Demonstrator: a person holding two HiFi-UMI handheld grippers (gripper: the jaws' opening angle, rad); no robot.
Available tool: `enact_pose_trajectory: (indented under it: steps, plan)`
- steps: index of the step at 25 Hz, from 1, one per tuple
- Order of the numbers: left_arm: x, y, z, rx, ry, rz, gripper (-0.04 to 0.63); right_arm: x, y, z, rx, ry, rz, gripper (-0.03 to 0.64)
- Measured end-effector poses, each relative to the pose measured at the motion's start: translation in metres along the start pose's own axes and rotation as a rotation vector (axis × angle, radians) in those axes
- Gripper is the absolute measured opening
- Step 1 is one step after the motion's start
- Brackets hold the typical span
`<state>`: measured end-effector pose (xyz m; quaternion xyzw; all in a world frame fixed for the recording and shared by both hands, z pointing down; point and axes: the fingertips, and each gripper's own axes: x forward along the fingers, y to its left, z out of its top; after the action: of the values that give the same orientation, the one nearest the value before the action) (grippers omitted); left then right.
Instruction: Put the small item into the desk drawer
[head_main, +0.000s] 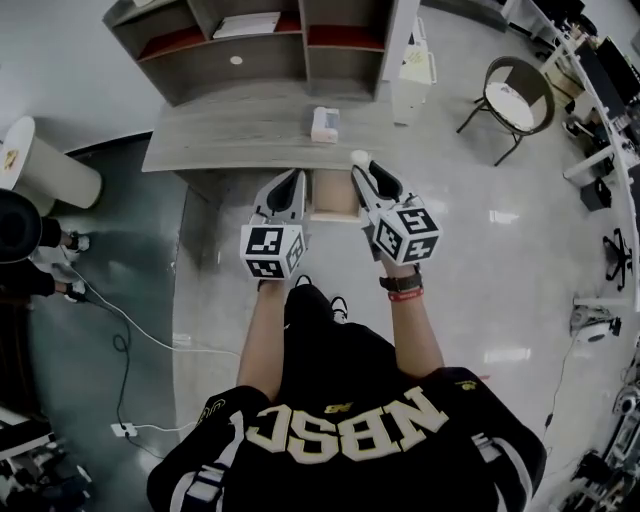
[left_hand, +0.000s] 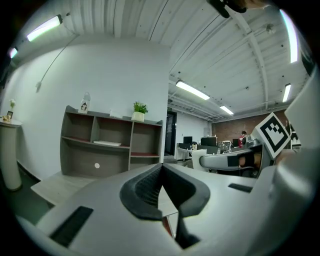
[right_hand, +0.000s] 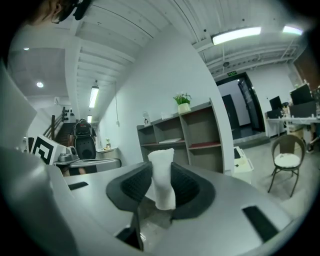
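Holding small white crumpled soft roll (right_hand: 161, 175) pinched in right gripper (right_hand: 162, 192), near grey wooden desk (head_main: 220, 140) front edge, beside pale open drawer (head_main: 332, 205). Left gripper (left_hand: 161, 190) closed, empty. I worry: roll stands tall, soft; could slip, missing drawer

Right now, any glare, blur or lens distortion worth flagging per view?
Head view: fisheye bend, glare patches on the glossy floor. Left gripper view: dark vignetted corners, ceiling strip lights bright. Right gripper view: ceiling tube blown out; white item gripped by the right hand-held gripper is sharp.
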<state>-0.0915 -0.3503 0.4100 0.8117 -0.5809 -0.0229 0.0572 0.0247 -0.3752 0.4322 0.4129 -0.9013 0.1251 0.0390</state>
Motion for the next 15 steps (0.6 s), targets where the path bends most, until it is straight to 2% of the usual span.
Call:
enact_pose_trajectory:
  steps: [10,15]
  plan:
    - [0.05,0.035,-0.086,-0.048,0.14,-0.013,0.012,0.063,-0.029,-0.089,0.025,0.199,-0.013,0.123]
    - [0.064,0.043,-0.128,-0.046,0.195,-0.04,0.014,0.082,-0.037,-0.132,0.083,0.267,0.011,0.122]
